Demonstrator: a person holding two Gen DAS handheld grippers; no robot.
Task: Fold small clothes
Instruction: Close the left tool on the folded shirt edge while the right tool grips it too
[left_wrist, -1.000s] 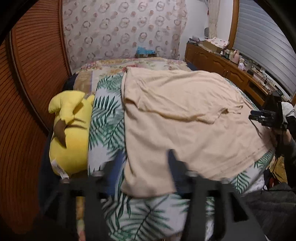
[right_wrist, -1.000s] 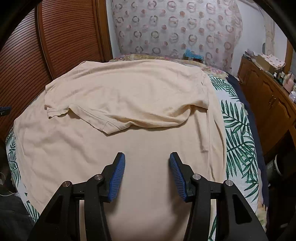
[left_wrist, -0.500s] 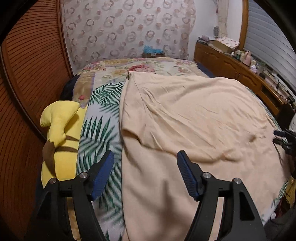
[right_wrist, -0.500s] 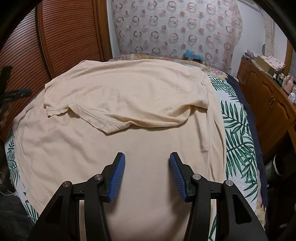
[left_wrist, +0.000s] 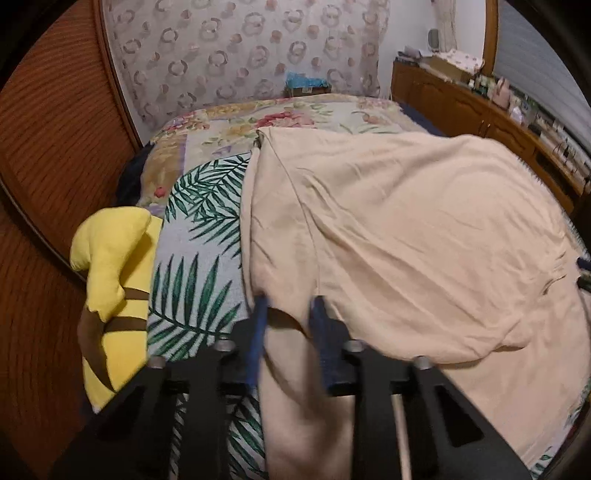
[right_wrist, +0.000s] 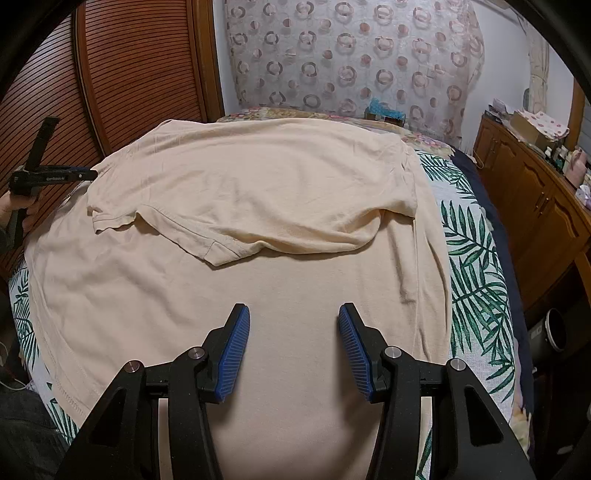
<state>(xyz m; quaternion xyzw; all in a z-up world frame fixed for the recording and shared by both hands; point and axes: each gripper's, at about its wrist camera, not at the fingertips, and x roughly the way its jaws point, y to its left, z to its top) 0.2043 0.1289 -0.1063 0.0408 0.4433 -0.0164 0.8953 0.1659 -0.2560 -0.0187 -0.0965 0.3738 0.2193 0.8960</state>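
Note:
A cream T-shirt (right_wrist: 258, 184) lies spread on the bed, its upper part folded down with a sleeve (right_wrist: 110, 218) showing. In the left wrist view the shirt (left_wrist: 424, 229) drapes toward the camera. My left gripper (left_wrist: 290, 306) has its blue fingers narrowed around a fold of the shirt's left edge; the cloth sits between them. In the right wrist view the left gripper (right_wrist: 83, 172) meets the shirt's far left edge. My right gripper (right_wrist: 293, 317) is open and empty, hovering over the shirt's lower middle.
A yellow plush toy (left_wrist: 110, 280) lies at the bed's left edge. The palm-leaf bedspread (left_wrist: 199, 236) shows beside the shirt. Wooden slatted doors (right_wrist: 129, 74) stand at left, a wooden cabinet (right_wrist: 535, 206) at right. A patterned cloth (right_wrist: 351, 59) hangs behind.
My left gripper has moved forward onto the shirt's left edge and narrowed its fingers around the cloth. The right gripper has stayed still and open.

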